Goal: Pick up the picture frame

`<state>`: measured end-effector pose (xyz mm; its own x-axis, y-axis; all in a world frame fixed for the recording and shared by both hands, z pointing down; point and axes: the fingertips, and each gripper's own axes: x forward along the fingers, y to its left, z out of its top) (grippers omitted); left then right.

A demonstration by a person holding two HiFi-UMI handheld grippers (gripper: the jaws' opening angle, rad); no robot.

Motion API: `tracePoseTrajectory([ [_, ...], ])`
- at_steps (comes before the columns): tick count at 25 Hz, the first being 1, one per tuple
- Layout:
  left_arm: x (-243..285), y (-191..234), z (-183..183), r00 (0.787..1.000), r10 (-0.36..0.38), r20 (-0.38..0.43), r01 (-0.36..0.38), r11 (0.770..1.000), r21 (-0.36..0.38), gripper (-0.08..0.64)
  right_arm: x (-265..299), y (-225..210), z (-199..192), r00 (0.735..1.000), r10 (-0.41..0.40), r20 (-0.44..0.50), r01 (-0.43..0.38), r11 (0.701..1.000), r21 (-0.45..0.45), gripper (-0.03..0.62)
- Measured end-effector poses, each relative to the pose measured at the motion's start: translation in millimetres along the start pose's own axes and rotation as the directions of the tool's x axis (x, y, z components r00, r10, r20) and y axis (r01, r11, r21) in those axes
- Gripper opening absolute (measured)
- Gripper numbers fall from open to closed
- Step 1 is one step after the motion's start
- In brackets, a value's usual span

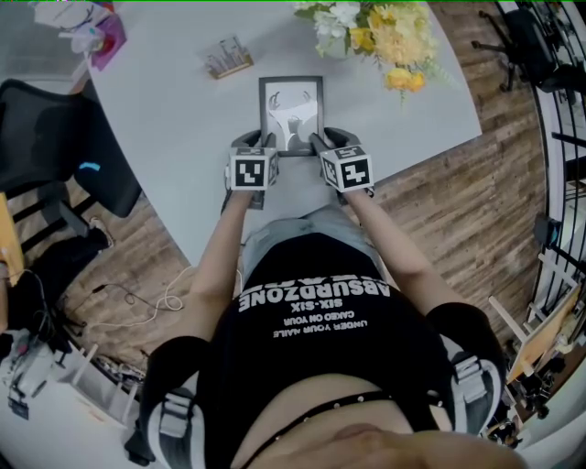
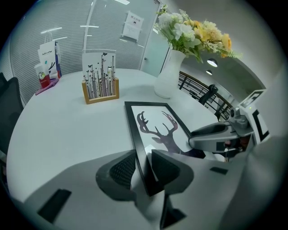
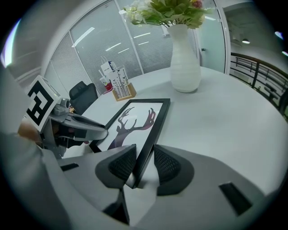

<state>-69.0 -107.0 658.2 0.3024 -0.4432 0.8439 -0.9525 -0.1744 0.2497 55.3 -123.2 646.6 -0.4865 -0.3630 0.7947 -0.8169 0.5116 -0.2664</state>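
A black picture frame (image 1: 291,110) with a deer-antler print lies flat on the white round table (image 1: 165,119). Both grippers sit at its near edge. My left gripper (image 1: 260,140) straddles the frame's near left corner (image 2: 143,157). Its pads (image 2: 122,168) sit against the black border on both sides, so it is shut on it. My right gripper (image 1: 327,139) straddles the near right corner (image 3: 146,143). A thin gap shows beside its outer pad (image 3: 167,164), so it stands open around the border. Each gripper view also shows the other gripper (image 2: 216,137) (image 3: 76,126).
A white vase of flowers (image 1: 366,27) (image 2: 171,76) (image 3: 184,58) stands behind the frame to the right. A wooden card holder (image 1: 229,59) (image 2: 100,76) stands behind it to the left, and small bags (image 1: 92,37) further left. A black chair (image 1: 46,137) stands by the table.
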Motion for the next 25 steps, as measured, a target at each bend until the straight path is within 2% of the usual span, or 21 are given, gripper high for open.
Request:
tracePoseTrajectory([
  [6,0.7,0.2,-1.3,1.0,-0.025,-0.008,0.025,1.0,-0.016,0.112,-0.9,-0.2,-0.6,1.0,0.011,0.015,-0.012,0.999,0.03,0.127],
  [20,-2.2,0.3,0.1,0.998,-0.06,-0.004,0.06,0.997,-0.041,0.112,-2.8,-2.2,-1.0,1.0,-0.021,0.022,0.019,0.994,0.103,0.107],
  [25,-2.2,0.6,-0.6,0.998,-0.055,-0.017,0.055,0.998,-0.033,0.11,-2.2,-3.5,-0.9,0.999,-0.026,0.023,0.023,0.994,0.111,0.104],
])
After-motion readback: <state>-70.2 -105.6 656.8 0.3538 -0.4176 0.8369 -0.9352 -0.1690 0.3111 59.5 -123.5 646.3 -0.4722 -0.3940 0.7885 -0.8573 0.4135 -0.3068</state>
